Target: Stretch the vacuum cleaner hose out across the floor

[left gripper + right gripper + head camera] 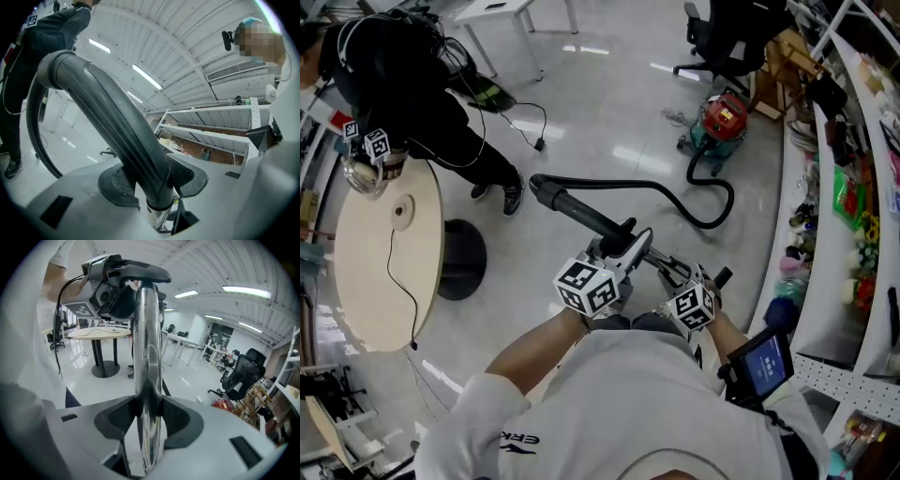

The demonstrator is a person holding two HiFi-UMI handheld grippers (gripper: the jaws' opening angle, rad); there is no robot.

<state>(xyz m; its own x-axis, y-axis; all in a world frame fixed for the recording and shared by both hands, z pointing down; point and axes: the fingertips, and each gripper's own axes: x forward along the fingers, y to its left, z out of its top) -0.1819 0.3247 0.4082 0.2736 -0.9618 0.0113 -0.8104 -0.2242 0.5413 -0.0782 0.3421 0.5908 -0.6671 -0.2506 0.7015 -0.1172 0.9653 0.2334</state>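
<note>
Pinching the hose handle (117, 126), left gripper (150, 180) steadies it; right gripper (149, 416) clamps the chrome wand (147, 333), likely to pull from the far vacuum cleaner (724, 120).

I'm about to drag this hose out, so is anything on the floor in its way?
Yes. Left of the hose stand a person in black, a round table and a thin cable on the floor. The left gripper holds the hose, the right gripper its metal tube.
</note>
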